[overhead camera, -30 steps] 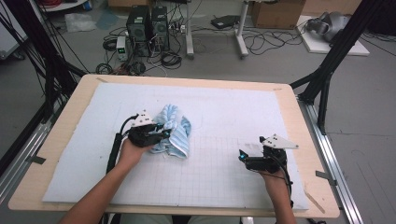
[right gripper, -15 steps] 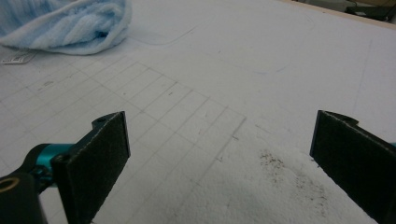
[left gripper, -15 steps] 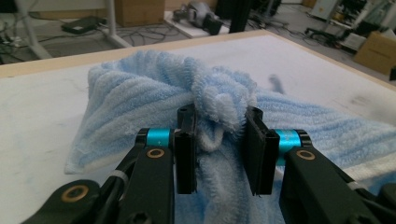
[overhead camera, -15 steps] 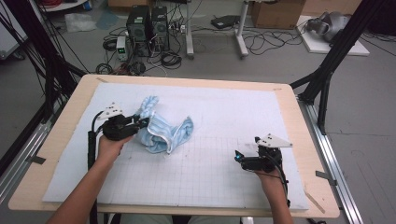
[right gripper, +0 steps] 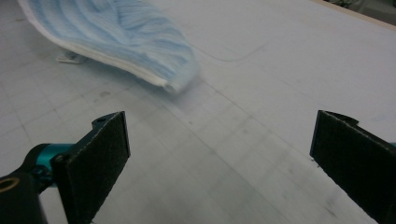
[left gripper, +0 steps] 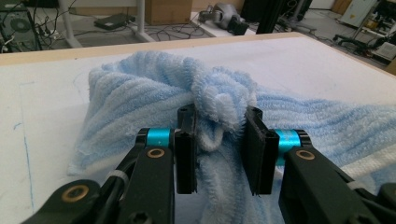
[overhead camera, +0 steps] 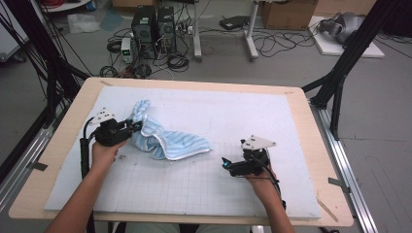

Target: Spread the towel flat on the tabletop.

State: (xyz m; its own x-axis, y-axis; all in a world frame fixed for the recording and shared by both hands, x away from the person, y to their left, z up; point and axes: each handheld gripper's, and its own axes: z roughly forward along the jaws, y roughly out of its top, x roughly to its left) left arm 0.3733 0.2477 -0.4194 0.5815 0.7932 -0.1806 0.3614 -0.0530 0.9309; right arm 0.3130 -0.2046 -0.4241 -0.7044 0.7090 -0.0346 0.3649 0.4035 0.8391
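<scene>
A bunched corner of the towel (left gripper: 219,100) is clamped between the jaws of the left gripper (left gripper: 219,140), the pile squeezed into a knot between the two black pads. In the high view this gripper (overhead camera: 133,127) is seen at the left side of the mat (overhead camera: 272,116), with the towel (overhead camera: 167,141) trailing from it toward the middle in a long, rumpled strip. The grip on a corner seems chosen so that the cloth can be drawn out flat rather than lifted as a lump.

The right gripper (right gripper: 219,158) is held with its jaws wide apart and nothing between them, low over the bare mat (right gripper: 261,93). From the high view it (overhead camera: 228,166) is pointed left, toward the loose end of the towel (right gripper: 140,51), near it but not touching. The wide opening is judged to be readiness for taking that free end, so that the towel can be stretched between both hands.

The towel lies on the left half of the mat, one end raised slightly by the left grip.
</scene>
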